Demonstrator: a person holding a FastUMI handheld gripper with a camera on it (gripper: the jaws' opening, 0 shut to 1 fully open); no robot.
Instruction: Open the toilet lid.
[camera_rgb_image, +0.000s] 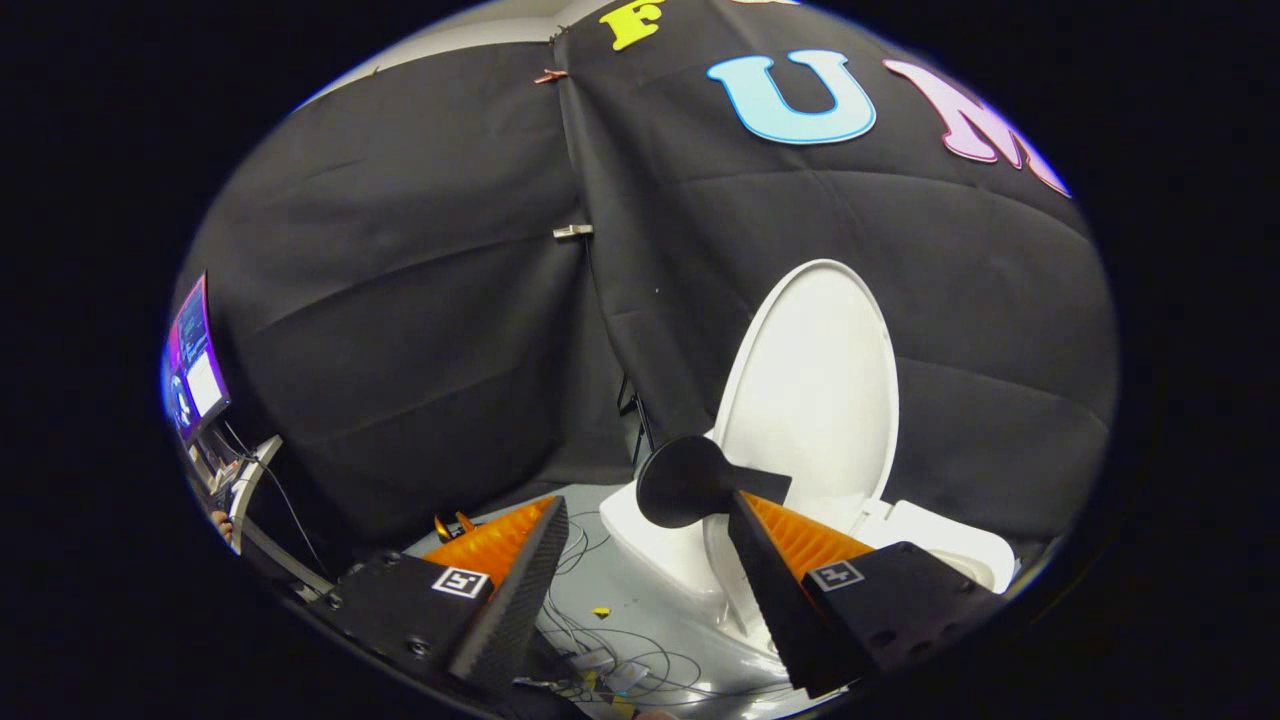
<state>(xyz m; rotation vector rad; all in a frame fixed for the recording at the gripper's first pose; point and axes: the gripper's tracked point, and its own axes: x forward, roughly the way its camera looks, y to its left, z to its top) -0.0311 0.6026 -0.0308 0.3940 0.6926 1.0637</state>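
My tongs (640, 560) are wide open and hold nothing; their fingers (520, 590) are black and bumpy. The smooth white oval toilet lid (815, 385) stands up, just past my right finger, against the black cloth wall (420, 330).

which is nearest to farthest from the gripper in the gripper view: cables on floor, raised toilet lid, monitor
Gripper fingers are open, gripping nothing.
1. cables: on the floor between the fingers.
2. toilet lid: upright, beyond the right finger.
3. monitor: far off past the left finger.

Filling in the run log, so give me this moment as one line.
toilet lid: raised upright | gripper: open, empty | black handle: at right finger's tip | cables: on floor
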